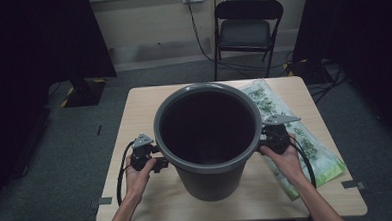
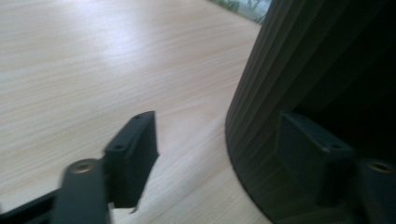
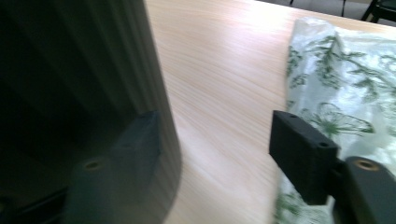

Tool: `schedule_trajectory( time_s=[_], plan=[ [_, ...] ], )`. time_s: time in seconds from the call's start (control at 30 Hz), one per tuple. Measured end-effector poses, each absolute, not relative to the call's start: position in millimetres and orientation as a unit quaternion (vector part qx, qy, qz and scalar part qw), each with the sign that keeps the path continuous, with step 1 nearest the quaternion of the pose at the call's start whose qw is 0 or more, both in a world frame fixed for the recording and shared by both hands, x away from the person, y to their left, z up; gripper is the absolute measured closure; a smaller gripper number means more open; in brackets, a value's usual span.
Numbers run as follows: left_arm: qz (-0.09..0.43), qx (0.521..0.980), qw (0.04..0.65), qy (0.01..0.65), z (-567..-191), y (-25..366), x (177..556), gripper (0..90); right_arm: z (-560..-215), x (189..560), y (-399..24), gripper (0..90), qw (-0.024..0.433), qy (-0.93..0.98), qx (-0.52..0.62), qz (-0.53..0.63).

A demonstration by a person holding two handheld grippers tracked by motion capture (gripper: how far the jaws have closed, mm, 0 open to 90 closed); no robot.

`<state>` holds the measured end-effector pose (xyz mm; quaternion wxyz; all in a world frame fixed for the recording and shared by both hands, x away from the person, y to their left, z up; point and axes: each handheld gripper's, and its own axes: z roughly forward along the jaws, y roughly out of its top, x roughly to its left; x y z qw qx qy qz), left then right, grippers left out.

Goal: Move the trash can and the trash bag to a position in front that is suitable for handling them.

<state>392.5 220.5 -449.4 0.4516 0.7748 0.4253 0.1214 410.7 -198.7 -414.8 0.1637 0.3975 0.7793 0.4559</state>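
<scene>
Between the two grippers, a dark grey ribbed bin [image 1: 208, 140] is being flanked on the pale wooden table [image 1: 134, 113], standing upright with its open mouth facing up. At the bin's left side, just under the rim, the left gripper [image 1: 158, 159] is being held by the person's left hand [image 1: 138, 175]; at the bin's right side, the right gripper [image 1: 262, 140] is being held by the right hand [image 1: 286, 159].

Along the left gripper [image 2: 224, 154] in its own view, the jaws are being kept wide apart: one is hanging over bare table, the other is lying against the shadowed ribbed wall of the bin [image 2: 299, 93], and nothing is being pinched between them. Whether that jaw is actually touching the wall cannot be told.

Along the right gripper [image 3: 215, 149] in its own view, the jaws are likewise being kept wide. One is being blurred against the dark wall of the bin [image 3: 70, 70], the other is hanging clear, above the edge of a clear plastic bag printed with green leaves [image 3: 350, 84]. That bag [image 1: 295, 131] is lying flat just beyond the right gripper, on the side away from the bin.
</scene>
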Motion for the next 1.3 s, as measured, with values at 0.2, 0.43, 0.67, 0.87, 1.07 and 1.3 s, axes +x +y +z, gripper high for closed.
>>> schedule_trajectory(
  time_s=[0.2,0.43,0.67,0.87,1.07,1.3],
  plan=[
    [0.139,0.787,0.417,0.432,-475.8,228.6,385.7,23.4,-435.3,412.2,-233.4,38.8,0.17,0.786,0.417,0.423],
    [0.15,0.804,0.383,0.429,-494.6,225.7,385.1,23.1,-473.3,402.7,-274.3,67.7,0.169,0.769,0.464,0.407],
    [0.18,0.82,0.371,0.396,-501.1,215.7,381.7,23.2,-487.6,395.8,-292.0,64.2,0.177,0.781,0.477,0.361],
    [0.18,0.822,0.366,0.398,-500.8,216.5,382.5,20.4,-491.4,377.9,-294.6,58.8,0.18,0.787,0.473,0.353],
    [0.179,0.821,0.366,0.401,-500.9,216.3,382.1,20.3,-492.4,362.5,-277.2,57.1,0.171,0.797,0.453,0.361],
    [0.179,0.822,0.364,0.399,-501.0,216.0,384.2,18.1,-492.1,350.3,-239.4,51.8,0.151,0.82,0.413,0.366]
  ],
)
